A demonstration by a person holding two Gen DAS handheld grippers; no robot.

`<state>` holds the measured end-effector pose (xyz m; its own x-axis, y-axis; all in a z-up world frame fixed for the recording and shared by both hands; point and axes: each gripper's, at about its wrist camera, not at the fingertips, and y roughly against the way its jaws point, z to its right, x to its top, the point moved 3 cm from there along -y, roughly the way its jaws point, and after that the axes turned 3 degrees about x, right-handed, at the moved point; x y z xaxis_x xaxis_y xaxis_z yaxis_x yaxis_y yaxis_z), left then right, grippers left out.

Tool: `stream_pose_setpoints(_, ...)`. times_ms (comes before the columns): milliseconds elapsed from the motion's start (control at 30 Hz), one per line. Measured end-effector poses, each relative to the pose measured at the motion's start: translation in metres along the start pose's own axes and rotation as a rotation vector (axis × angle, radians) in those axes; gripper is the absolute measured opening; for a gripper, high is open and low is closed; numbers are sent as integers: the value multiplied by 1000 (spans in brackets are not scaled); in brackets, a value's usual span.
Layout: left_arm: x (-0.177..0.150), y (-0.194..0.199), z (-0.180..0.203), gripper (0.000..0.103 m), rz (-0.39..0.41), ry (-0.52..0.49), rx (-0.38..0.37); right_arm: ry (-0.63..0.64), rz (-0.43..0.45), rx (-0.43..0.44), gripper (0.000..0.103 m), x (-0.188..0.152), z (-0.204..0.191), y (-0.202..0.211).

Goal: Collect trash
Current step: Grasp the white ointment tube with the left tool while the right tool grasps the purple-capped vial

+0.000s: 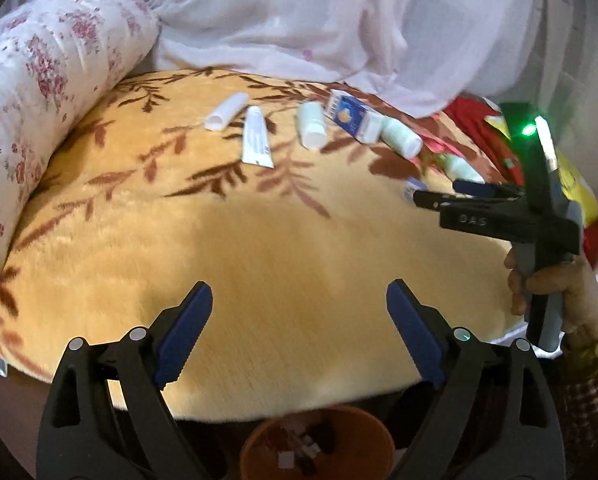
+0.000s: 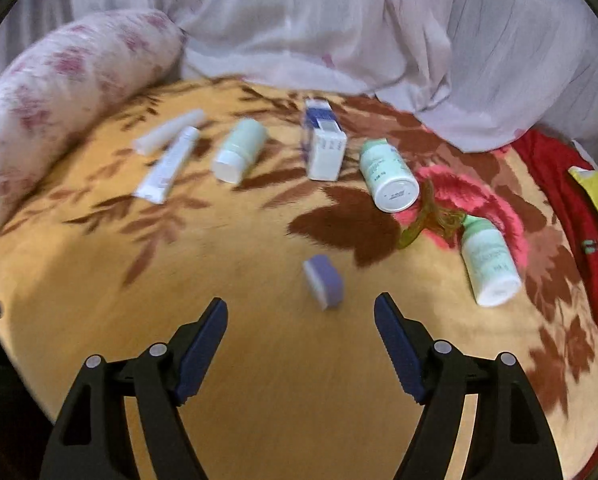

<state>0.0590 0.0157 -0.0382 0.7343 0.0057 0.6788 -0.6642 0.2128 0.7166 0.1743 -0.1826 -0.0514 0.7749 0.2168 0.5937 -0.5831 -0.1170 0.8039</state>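
Trash lies across the back of a yellow leaf-patterned blanket [image 1: 259, 232]: a white roll [image 1: 227, 111], a toothpaste tube [image 1: 255, 138], a white bottle [image 1: 311, 126], a blue-and-white box [image 1: 351, 116] and a pale green bottle [image 1: 401, 138]. My left gripper [image 1: 299, 292] is open and empty above the blanket's near edge, with a brown bin [image 1: 317, 436] below it. My right gripper [image 2: 301, 306] is open too, and a small purple-and-white box [image 2: 323, 282] lies just beyond its tips, untouched. In the left wrist view the right gripper [image 1: 435, 192] shows at the right, held by a hand [image 1: 551, 280].
A floral bolster [image 1: 39, 92] lines the left side and white sheer cloth [image 1: 339, 20] is heaped at the back. Another green bottle [image 2: 489, 264], a greenish wrapper [image 2: 423, 220], red cloth [image 2: 559, 184] and a yellow item [image 2: 597, 188] lie to the right.
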Motion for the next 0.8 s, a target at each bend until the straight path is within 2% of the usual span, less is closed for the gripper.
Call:
stream_pose_setpoints(33, 4, -2, -3, 87, 0, 14, -2, -2, -22, -4, 71, 2, 2, -7)
stream_pose_setpoints(133, 12, -7, -6, 87, 3, 28, 2, -21, -116, -3, 51, 10, 8, -35)
stream_pose_setpoints(167, 15, -10, -6, 87, 3, 29, 3, -29, -144, 4, 35, 10, 11, -42)
stream_pose_setpoints(200, 17, -13, -6, 87, 3, 29, 4, -36, -169, 16, 24, 11, 12, -50)
stream_pose_setpoints(267, 25, -20, -6, 87, -1, 27, 6, -44, -170, 18, 19, 12, 15, -54)
stream_pose_setpoints(500, 78, -62, -14, 87, 5, 62, 47, -17, 8, 50, 19, -3, 2, -4)
stream_pose_setpoints(600, 107, -97, -19, 87, -35, 75, 113, -18, 67, 90, 19, -12, -3, 20)
stream_pose_setpoints(800, 135, -156, -22, 87, -121, 63, 212, -8, 135, 124, 20, -26, -5, 51)
